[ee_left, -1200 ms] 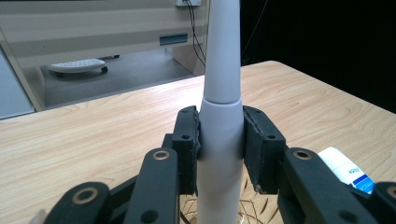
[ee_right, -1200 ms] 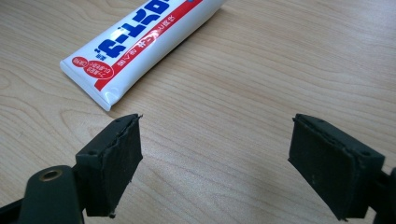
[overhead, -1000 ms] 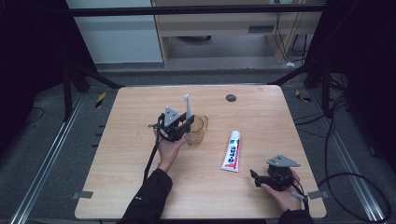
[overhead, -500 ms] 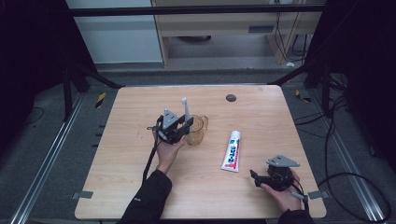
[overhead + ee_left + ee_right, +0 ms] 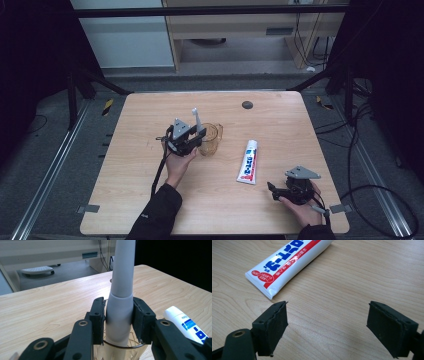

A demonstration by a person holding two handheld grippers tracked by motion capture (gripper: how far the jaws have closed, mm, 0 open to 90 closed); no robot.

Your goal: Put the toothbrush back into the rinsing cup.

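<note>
- Left tongs (image 5: 117, 322): clenched on the toothbrush (image 5: 121, 290) handle, held upright over the mouth of the clear cup (image 5: 210, 138) at mid-worktop.
- Right tongs (image 5: 327, 327): released, jaws wide apart, low over the worktop (image 5: 150, 107) near its right front corner.
- Toothpaste tube (image 5: 248, 161): lying flat between cup and right tongs, untouched.

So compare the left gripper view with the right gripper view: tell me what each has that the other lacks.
Left gripper view alone: tongs shut on a white toothbrush handle, upright above a clear cup's rim. Right gripper view alone: open tongs over bare wood, holding nothing. Both share the toothpaste tube and the wooden table.
</note>
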